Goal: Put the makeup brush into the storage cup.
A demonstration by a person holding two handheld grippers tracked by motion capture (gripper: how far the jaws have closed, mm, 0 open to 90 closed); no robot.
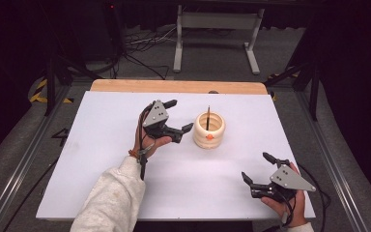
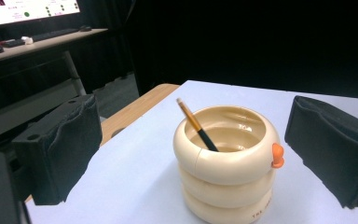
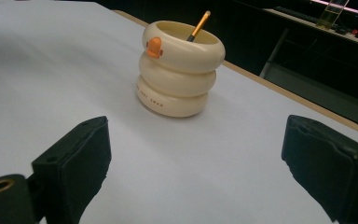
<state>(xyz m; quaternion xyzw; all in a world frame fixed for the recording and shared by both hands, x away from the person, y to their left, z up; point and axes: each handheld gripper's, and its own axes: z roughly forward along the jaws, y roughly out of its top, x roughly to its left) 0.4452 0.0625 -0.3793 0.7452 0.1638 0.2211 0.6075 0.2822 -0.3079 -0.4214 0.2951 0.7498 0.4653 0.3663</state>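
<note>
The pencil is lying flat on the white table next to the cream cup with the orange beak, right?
Not quite. The pencil is not lying on the white table; it stands leaning inside the cream cup with the orange beak. The left gripper view shows it resting against the cup's rim, its lower end down inside.

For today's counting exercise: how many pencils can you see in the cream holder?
1. A single pencil leans inside the cream holder on the white table; shorter ones could lie hidden below its rim.
</note>
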